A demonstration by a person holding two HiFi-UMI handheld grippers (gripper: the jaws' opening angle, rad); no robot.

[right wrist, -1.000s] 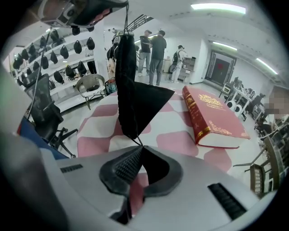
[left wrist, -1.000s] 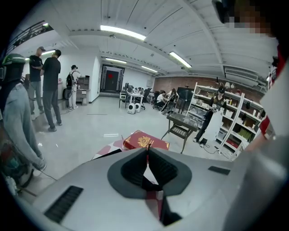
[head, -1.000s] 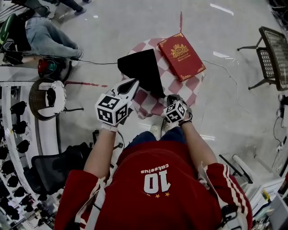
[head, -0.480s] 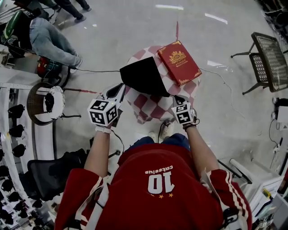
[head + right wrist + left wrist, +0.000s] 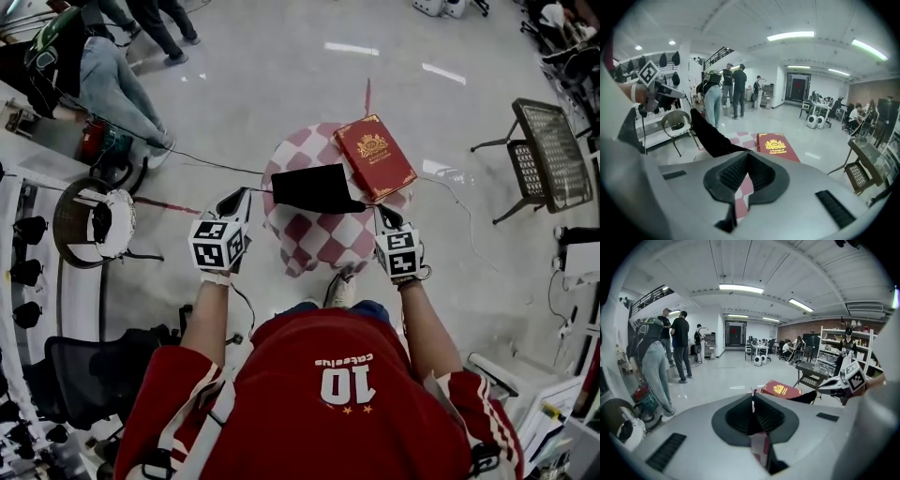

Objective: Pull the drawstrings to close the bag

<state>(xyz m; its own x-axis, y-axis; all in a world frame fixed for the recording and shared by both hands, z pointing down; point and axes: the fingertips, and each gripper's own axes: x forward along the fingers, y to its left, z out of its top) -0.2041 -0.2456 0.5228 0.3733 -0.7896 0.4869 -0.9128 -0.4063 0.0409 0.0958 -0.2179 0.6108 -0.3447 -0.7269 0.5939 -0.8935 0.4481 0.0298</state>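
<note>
While taut, bag between both tongs

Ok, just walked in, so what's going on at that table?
A person holds the black bag stretched between two grippers over the checkered table. The left gripper and right gripper are each shut on a drawstring, pulling outward. A red book lies on the table.

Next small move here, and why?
Probably pull both grippers slightly farther apart. The left gripper and right gripper are each shut on a drawstring. The black bag spans taut between them above the table, and it looks spread, not bunched.
</note>
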